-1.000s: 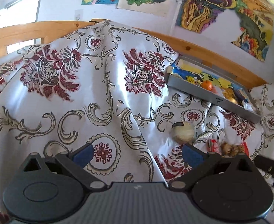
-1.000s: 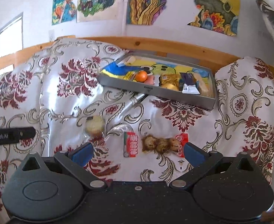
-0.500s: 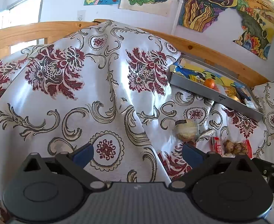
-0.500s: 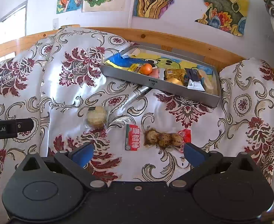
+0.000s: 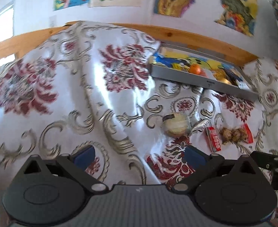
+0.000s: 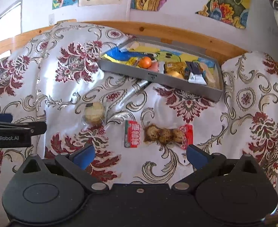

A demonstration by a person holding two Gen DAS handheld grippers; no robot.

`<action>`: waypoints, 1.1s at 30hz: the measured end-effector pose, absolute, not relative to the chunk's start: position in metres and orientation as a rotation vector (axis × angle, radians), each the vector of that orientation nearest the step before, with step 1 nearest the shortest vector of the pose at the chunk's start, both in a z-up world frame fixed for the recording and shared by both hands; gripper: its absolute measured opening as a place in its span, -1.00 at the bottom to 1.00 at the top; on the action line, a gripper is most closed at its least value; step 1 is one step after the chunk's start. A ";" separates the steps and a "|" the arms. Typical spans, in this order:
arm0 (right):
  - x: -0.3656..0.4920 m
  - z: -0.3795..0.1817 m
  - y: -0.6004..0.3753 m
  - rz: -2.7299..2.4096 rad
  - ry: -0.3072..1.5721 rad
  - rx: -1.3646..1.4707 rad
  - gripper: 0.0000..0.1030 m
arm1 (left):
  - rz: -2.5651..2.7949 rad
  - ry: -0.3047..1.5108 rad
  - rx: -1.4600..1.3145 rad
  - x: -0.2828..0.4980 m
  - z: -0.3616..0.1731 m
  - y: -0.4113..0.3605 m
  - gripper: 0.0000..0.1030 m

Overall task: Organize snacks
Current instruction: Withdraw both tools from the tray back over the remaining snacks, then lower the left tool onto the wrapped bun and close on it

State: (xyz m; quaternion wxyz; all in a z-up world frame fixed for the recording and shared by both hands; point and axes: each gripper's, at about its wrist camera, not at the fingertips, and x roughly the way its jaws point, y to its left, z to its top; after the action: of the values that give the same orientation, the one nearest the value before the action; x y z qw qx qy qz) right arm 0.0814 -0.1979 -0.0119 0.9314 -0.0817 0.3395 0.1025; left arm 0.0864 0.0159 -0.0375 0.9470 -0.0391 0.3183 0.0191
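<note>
While its two blue-padded fingers stood wide apart with nothing between them, the right gripper [image 6: 139, 156] hung above the near part of a white satin cloth with dark red floral medallions and grey-gold scrolls [image 6: 50, 94], which covered the whole surface. Just beyond the fingertips lay a clear packet of three speckled brown eggs with a red end flap [image 6: 167, 135], and touching close on its left side lay a small flat red sachet with white lettering [image 6: 132, 136]. Further left, apart from the sachet, rested a round pale-yellow pastry in clear wrap [image 6: 95, 113]. Toward the far edge of the cloth, against a light wooden rail [image 6: 176, 32], sat a shallow grey metal tray with a bright cartoon lining [image 6: 157, 78], tilted slightly and holding an orange round fruit [image 6: 145, 62], a golden wrapped snack [image 6: 174, 67] and a dark packet with a white one [image 6: 194, 73]. The left gripper [image 5: 139, 156] was likewise spread open and empty, hovering over the cloth to the left of the snacks; in its blurred view the wrapped pastry lay just past its right finger [image 5: 194, 156], with the sachet and egg packet further right. Colourful painted pictures [image 6: 224, 1] hung on the white wall behind the rail.
</note>
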 end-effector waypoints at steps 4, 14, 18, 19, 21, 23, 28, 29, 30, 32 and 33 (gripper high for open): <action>0.089 -0.017 -0.200 0.211 0.735 -0.145 0.99 | -0.014 0.649 -0.047 0.102 -0.041 0.013 0.99; 0.120 -0.033 -0.206 0.241 0.841 -0.084 0.99 | -0.083 0.603 0.010 0.135 -0.046 0.015 0.99; 0.133 -0.035 -0.209 0.233 0.841 -0.105 0.99 | -0.105 0.597 0.018 0.147 -0.050 0.015 0.99; 0.136 -0.035 -0.211 0.227 0.844 -0.100 0.99 | -0.108 0.599 0.014 0.150 -0.052 0.016 0.99; 0.145 -0.036 -0.216 0.218 0.853 -0.078 0.99 | -0.114 0.607 0.005 0.155 -0.055 0.016 0.99; 0.152 -0.037 -0.222 0.210 0.862 -0.049 0.99 | -0.119 0.615 -0.001 0.160 -0.060 0.015 0.99; 0.174 -0.035 -0.234 0.183 0.850 -0.037 0.99 | -0.149 0.623 0.011 0.168 -0.068 0.010 0.99; 0.179 -0.036 -0.237 0.177 0.847 -0.035 0.99 | -0.155 0.624 0.015 0.169 -0.069 0.008 0.99; 0.185 -0.037 -0.242 0.170 0.847 -0.032 0.99 | -0.165 0.625 0.018 0.171 -0.071 0.007 0.99; 0.197 -0.040 -0.251 0.155 0.856 -0.018 0.99 | -0.185 0.623 0.027 0.173 -0.073 0.003 0.99; 0.204 -0.043 -0.256 0.144 0.865 -0.004 0.99 | -0.194 0.621 0.035 0.174 -0.074 0.001 0.99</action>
State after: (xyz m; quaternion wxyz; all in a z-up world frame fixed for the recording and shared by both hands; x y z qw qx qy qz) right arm 0.2042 -0.2561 -0.0429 0.9054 -0.0020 0.4189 0.0697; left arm 0.1737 0.0008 -0.0741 0.9474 0.0171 0.3051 -0.0951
